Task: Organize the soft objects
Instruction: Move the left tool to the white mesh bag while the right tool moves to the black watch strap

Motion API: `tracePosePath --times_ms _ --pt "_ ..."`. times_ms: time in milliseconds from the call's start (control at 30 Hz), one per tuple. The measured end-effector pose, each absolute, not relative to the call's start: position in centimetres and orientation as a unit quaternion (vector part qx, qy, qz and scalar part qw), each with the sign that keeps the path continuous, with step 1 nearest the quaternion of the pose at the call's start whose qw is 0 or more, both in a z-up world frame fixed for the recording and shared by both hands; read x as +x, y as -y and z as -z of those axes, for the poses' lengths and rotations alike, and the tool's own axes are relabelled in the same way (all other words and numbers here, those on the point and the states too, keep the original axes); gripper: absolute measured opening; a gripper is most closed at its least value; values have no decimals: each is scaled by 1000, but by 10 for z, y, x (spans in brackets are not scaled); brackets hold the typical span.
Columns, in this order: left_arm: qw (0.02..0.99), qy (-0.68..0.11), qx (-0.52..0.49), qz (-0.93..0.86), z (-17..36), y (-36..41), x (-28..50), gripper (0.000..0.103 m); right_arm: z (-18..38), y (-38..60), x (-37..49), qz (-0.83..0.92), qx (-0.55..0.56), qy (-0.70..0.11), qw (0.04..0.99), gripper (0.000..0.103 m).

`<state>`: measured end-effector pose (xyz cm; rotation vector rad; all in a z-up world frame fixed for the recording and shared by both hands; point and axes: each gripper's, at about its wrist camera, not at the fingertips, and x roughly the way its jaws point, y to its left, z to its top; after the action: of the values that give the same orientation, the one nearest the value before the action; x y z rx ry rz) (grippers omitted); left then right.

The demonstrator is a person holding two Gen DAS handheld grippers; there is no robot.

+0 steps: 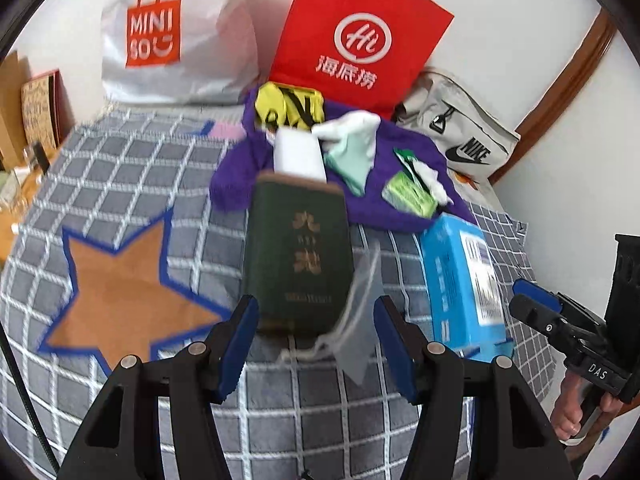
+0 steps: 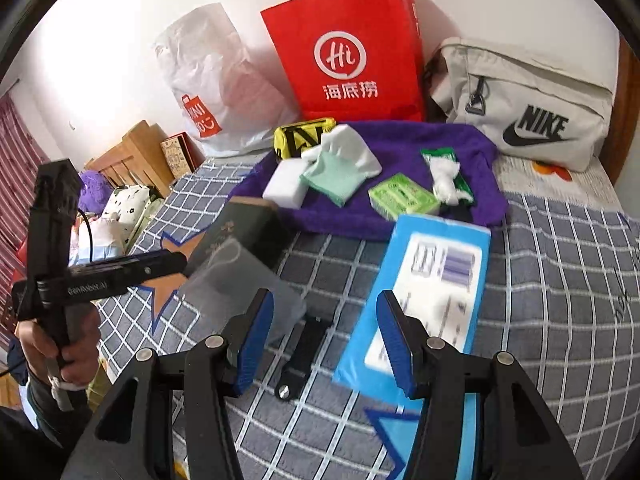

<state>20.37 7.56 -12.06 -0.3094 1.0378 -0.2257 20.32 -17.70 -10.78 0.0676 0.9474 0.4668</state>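
Soft objects sit on purple towel (image 2: 384, 184) ahead of both grippers: one white sponge (image 2: 284, 182), one glove (image 2: 340, 168), one green tissue pack (image 2: 402, 196), one yellow pouch (image 2: 302, 138). Left gripper (image 1: 316, 344) jaws apart, empty, green book (image 1: 300, 256) lengthwise just ahead. Right gripper (image 2: 326, 340) jaws apart, empty, blue pack (image 2: 432, 280) lengthwise beside it. Towel is slightly right of left gripper; can't tell which is nearer. Three bags behind

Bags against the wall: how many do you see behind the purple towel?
3: white plastic bag at left, red paper bag in the middle, grey Nike bag at right. None seems hidden.
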Motion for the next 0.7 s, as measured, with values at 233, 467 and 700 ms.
tracePosePath --times_ms 233,467,700 --pt "834 -517 -149 126 148 -60 189 56 112 180 182 -212 15 -457 864 53" --pt "823 -527 -170 131 171 -43 192 53 116 178 166 -213 4 -463 860 53" --pt "821 -524 -183 134 177 -40 191 25 130 178 160 -208 3 -482 851 53"
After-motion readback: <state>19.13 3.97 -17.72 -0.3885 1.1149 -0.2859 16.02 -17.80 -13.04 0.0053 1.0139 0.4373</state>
